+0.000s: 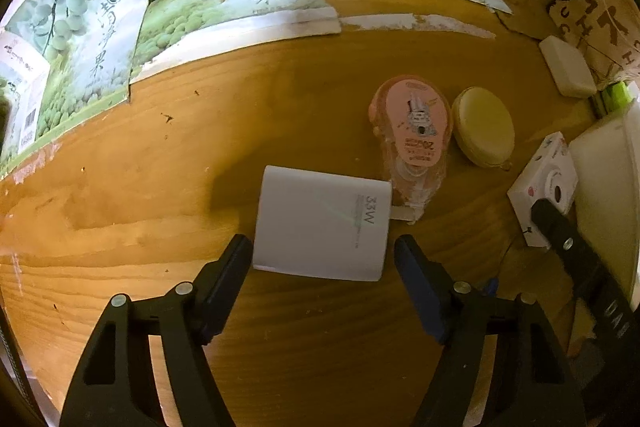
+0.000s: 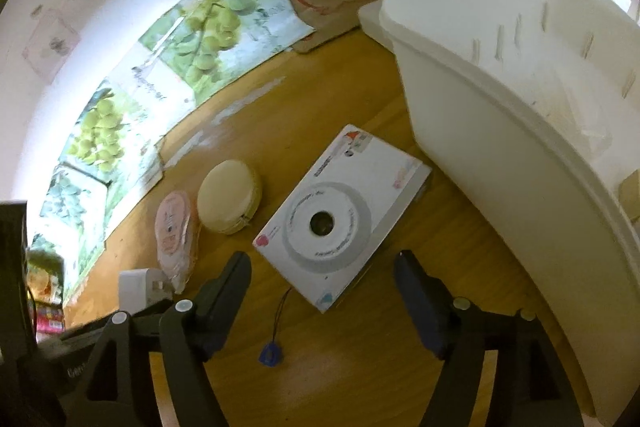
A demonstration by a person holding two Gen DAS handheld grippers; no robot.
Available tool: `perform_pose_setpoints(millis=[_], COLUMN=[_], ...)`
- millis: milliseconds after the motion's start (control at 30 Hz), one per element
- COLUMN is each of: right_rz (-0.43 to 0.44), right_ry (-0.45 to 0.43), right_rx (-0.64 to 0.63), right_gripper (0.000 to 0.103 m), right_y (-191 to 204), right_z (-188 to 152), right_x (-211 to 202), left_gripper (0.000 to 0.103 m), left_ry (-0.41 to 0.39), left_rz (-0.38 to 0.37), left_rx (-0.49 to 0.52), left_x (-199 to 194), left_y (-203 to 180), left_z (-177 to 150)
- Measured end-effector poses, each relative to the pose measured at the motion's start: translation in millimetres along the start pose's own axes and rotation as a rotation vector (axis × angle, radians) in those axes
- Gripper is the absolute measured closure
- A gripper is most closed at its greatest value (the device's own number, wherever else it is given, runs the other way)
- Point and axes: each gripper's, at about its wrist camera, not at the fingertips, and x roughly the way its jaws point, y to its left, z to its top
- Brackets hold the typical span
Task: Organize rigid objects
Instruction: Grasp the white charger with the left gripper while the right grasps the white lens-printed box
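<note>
Both wrist views look down, close, sharing the charger [image 1: 322, 223] and toy camera [image 2: 342, 217]

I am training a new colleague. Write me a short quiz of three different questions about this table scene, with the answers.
1. True or false: the left gripper is shut on the white charger.
2. Which item lies between the pink tape dispenser and the white camera? A) blue tag B) round cream case C) white basket
3. Fill in: the right gripper points at the white ____.

Key: 1 false; 2 B; 3 camera.
</note>
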Motion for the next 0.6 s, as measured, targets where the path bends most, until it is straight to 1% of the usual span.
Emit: perform_pose_setpoints(millis=[67,233,367,533,567,600], right_rz=[0.009,-0.017,-0.049,-0.112,-0.136,-0.157], right_ry=[0.005,0.030,0.053,0.076,0.080,0.085], right_rx=[0.031,0.056,0.069,0.063,0.057,0.053], right_gripper=[0.025,0.022,0.022,0.022,0.021,0.018], right_y=[-1.3,1.8,5.4,10.9,12.8,14.2], right_z=[4.4,14.2,20.9,27.0,27.7,28.4], right_x=[1.1,6.7,11.1,16.3,17.7,19.3], left_gripper=[0.030,0.041,0.041,0.041,0.041,0.041], left_ry=[-0.002,-0.009,-0.011,-0.008,-0.007,-0.006], left_rz=[-0.002,-0.006,-0.003,-0.032,-0.037,-0.041], left_rx=[-0.008,-0.020,-0.023,-0.030,-0.033,-0.036], left_x=[1.1,-0.3,-3.6,-10.0,-11.0,-12.1], left_y=[0.0,6.3,13.8,11.9,12.7,12.7], left_z=[2.7,5.0,3.0,-10.3,-14.2,-17.2])
